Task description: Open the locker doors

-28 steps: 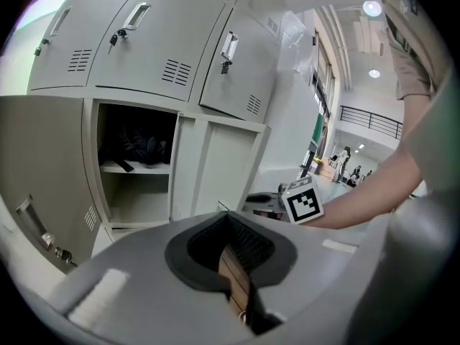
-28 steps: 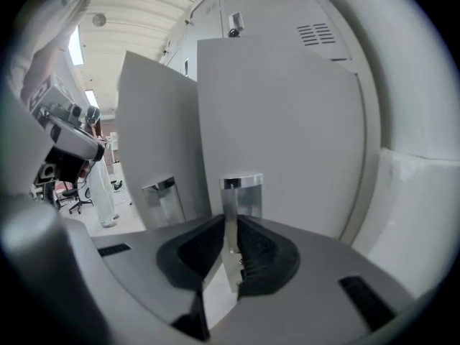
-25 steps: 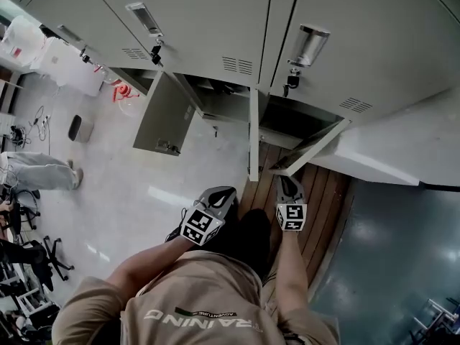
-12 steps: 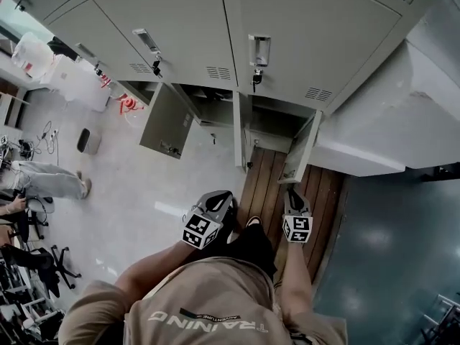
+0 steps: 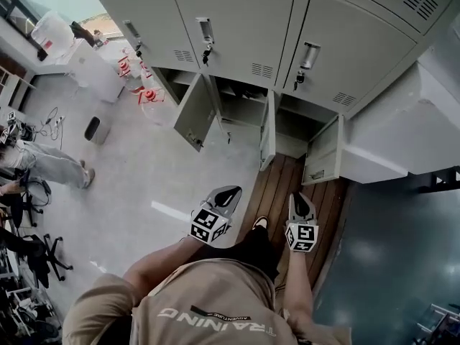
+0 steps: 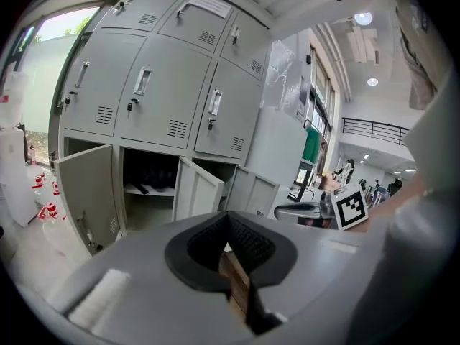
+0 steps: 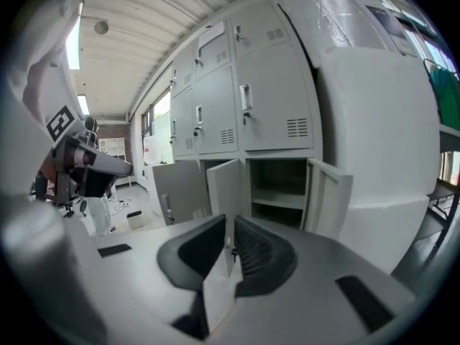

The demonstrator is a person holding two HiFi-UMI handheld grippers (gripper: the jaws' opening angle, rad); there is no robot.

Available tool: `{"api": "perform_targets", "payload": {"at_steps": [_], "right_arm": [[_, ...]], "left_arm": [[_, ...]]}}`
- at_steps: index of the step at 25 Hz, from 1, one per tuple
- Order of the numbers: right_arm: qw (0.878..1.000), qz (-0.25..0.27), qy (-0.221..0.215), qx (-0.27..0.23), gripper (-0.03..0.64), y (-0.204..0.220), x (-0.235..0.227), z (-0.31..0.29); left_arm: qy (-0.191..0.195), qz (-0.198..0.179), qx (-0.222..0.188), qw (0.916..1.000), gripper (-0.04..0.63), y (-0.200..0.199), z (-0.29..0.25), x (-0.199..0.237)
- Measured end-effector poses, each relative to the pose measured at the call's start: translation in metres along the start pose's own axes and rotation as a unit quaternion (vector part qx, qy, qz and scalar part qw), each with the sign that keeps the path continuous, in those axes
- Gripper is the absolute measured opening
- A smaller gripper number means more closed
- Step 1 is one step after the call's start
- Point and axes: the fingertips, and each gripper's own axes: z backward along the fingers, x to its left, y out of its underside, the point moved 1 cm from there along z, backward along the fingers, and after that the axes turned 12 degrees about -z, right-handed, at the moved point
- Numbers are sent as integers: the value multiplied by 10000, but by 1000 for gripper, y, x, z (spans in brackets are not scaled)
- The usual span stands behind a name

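A bank of grey lockers (image 5: 237, 20) fills the top of the head view. Its upper doors are closed, with handles and keys. In the bottom row three doors hang open: left door (image 5: 192, 113), middle door (image 5: 267, 131) and right door (image 5: 325, 153). Both grippers are held close to my body, well short of the doors and touching nothing. My left gripper (image 5: 219, 205) is shut and empty, as is my right gripper (image 5: 300, 214). The left gripper view shows the open doors (image 6: 198, 192) beyond the left gripper (image 6: 228, 228). In the right gripper view the middle door (image 7: 224, 185) stands past the right gripper (image 7: 230, 228).
A big white cabinet (image 5: 402, 121) stands against the lockers' right side. Wooden boards (image 5: 287, 185) lie on the floor under my grippers. Off to the left are white bins with red items (image 5: 144, 92), a dark box (image 5: 93, 128), a person's legs (image 5: 43, 164) and office chairs (image 5: 29, 250).
My right gripper has drawn back from the right bottom door, which has swung wider open. Both grippers have moved away from the lockers, and the view has pulled back.
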Motion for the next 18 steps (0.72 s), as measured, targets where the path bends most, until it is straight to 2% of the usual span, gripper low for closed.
{"api": "perform_targets", "payload": {"at_steps": [2, 5, 7, 12, 18], "right_arm": [[9999, -75, -28, -113, 43, 6, 35, -1], [9942, -880, -255, -572, 43, 14, 101, -5], [9903, -1113, -299, -781, 43, 17, 153, -2], [9906, -983, -211, -930, 43, 10, 262, 33], [9954, -666, -286, -635, 43, 20, 318, 42]], "left_arm": [[96, -46, -121, 9999, 6, 16, 24, 9], [140, -90, -252, 9995, 6, 44, 70, 34], [77, -110, -291, 9995, 6, 60, 106, 55], [-29, -104, -265, 9996, 6, 82, 195, 88], [-205, 34, -335, 9992, 6, 98, 239, 115]]}}
